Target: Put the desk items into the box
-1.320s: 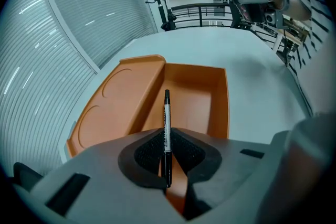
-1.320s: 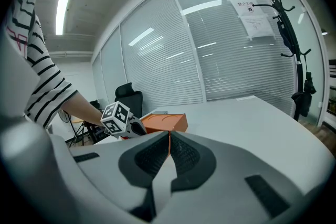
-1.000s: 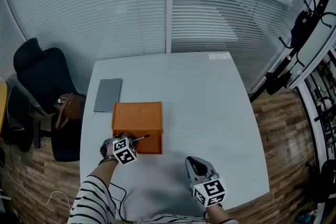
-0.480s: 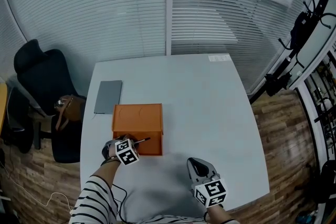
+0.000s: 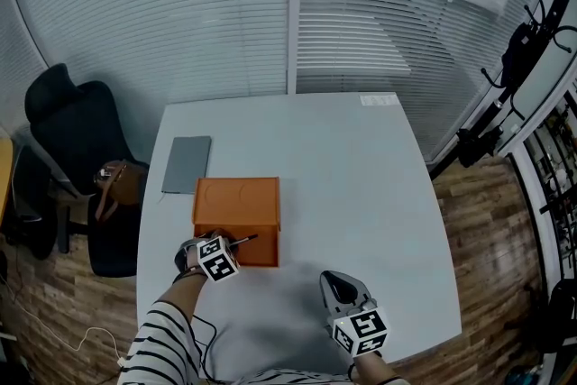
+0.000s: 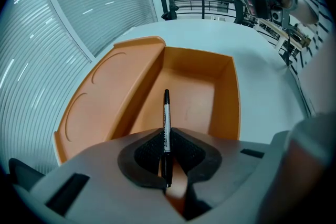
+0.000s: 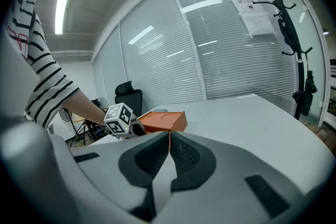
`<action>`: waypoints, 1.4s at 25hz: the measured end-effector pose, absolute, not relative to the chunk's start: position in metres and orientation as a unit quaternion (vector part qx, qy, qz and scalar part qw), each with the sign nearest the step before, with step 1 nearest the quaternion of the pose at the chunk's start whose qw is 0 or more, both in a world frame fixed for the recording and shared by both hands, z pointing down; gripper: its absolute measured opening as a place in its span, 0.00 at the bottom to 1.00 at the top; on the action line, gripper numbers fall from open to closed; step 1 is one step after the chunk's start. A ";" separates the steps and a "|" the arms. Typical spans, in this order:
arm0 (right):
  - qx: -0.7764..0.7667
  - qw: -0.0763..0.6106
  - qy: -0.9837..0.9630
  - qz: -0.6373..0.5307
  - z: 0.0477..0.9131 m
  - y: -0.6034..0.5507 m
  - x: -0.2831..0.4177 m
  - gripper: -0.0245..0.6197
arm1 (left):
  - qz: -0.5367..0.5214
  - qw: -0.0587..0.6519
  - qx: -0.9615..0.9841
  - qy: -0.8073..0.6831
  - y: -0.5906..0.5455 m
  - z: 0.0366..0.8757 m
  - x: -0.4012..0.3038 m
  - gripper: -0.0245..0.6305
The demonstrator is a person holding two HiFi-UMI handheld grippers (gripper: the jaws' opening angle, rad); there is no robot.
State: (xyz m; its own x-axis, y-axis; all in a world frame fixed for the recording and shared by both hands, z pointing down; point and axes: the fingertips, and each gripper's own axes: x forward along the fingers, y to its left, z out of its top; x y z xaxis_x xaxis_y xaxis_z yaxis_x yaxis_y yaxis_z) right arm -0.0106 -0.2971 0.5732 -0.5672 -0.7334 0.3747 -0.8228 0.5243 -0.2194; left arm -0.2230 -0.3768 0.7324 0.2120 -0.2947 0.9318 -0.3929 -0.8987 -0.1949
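An orange box (image 5: 236, 210) stands near the table's front left, and in the left gripper view its open inside (image 6: 190, 96) shows beside its raised lid (image 6: 113, 94). My left gripper (image 5: 225, 248) hangs at the box's near edge, pointing steeply down. It (image 6: 167, 135) is shut on a thin black and white pen (image 6: 166, 115), whose tip reaches out over the box's inside. The pen (image 5: 242, 240) juts right from the jaws in the head view. My right gripper (image 5: 339, 286) rests low over the table's front, shut and empty (image 7: 169, 136).
A grey notebook (image 5: 187, 163) lies flat behind the box at the table's left side. A black office chair (image 5: 77, 135) with a brown bag (image 5: 117, 185) stands off the table's left edge. Blinds and a glass wall close the far side.
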 end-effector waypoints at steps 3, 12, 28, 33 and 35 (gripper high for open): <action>0.450 0.119 -0.865 0.188 0.574 -0.297 -0.009 0.08 | 0.588 0.040 0.777 -0.222 -0.377 0.733 -0.223 0.12; 0.452 0.119 -0.864 0.188 0.571 -0.297 -0.006 0.08 | 0.590 0.038 0.775 -0.224 -0.378 0.731 -0.223 0.12; 0.452 0.118 -0.864 0.186 0.568 -0.295 -0.007 0.08 | 0.582 0.039 0.780 -0.229 -0.378 0.724 -0.226 0.21; 0.451 0.117 -0.865 0.185 0.566 -0.292 -0.009 0.08 | 0.577 0.034 0.782 -0.233 -0.377 0.718 -0.227 0.23; 0.450 0.116 -0.866 0.183 0.565 -0.291 -0.010 0.08 | 0.573 0.031 0.784 -0.237 -0.377 0.714 -0.227 0.23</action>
State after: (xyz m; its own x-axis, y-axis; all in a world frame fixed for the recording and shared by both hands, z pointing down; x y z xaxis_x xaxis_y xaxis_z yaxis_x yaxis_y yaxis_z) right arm -0.0103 -0.2914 0.5647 -0.5686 -0.7366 0.3661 -0.8218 0.5285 -0.2129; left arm -0.2271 -0.3768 0.7142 0.2300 -0.3366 0.9131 -0.4066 -0.8857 -0.2241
